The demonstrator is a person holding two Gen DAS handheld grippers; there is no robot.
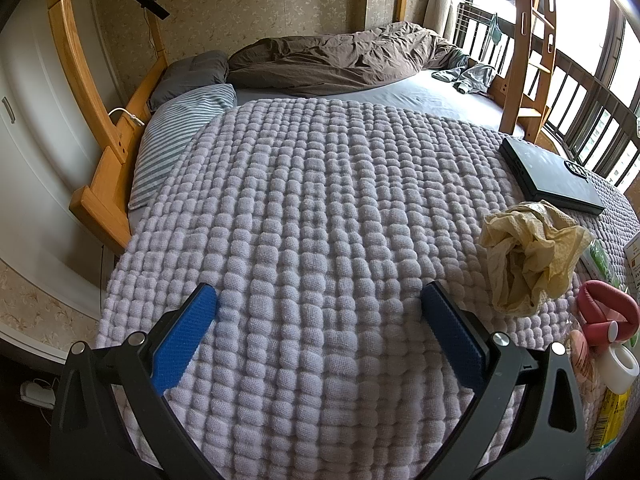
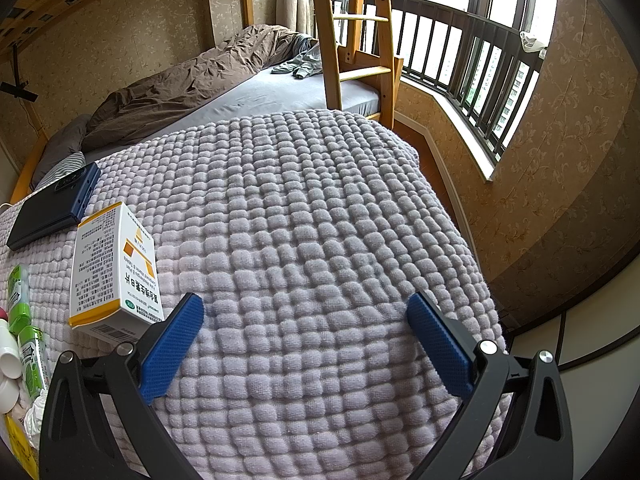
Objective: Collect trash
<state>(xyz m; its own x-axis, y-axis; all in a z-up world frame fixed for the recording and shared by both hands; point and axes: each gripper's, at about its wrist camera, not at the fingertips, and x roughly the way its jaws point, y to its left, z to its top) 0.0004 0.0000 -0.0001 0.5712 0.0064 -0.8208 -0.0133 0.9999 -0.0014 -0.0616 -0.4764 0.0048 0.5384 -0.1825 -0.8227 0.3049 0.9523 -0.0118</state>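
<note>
Beside spread left tongs (image 1: 320,300) lies crumpled paper (image 1: 532,256); spread right tongs (image 2: 304,308) view a medicine box (image 2: 112,268).

White roll (image 1: 621,365) and yellow packet (image 1: 612,420) run off the right edge.

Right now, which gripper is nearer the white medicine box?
Right. The right gripper has its left finger right beside the box, which lies just to its left. The left gripper sits farther left; only the box's edge shows at its far right.
</note>
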